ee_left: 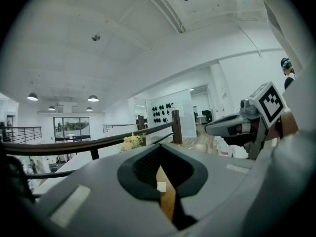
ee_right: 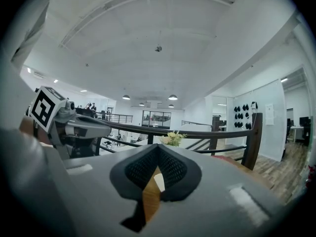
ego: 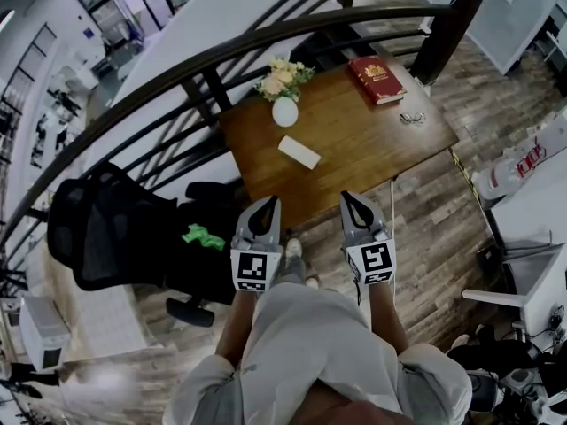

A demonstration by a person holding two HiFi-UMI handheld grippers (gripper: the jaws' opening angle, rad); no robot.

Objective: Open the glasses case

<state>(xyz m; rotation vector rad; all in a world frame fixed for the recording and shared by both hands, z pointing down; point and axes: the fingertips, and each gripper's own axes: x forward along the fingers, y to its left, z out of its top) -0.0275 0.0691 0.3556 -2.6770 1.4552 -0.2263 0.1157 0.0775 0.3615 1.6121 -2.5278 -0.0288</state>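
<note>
The white glasses case (ego: 299,152) lies shut near the middle of the wooden table (ego: 372,140). Both grippers are held side by side short of the table's near edge, well apart from the case and pointing at it. My left gripper (ego: 268,204) has its jaws together with nothing between them, and so does my right gripper (ego: 352,200). In the left gripper view the case (ee_left: 161,186) shows as a small white patch through the gap under the closed tips of the left gripper (ee_left: 159,148). The right gripper view shows the case (ee_right: 159,181) the same way below the right gripper (ee_right: 157,148).
On the table stand a white vase of flowers (ego: 284,104), a red book (ego: 376,80) and a pair of glasses (ego: 412,118). A dark railing (ego: 266,42) curves behind the table. A black office chair (ego: 106,228) stands at the left, a white desk (ego: 532,202) at the right.
</note>
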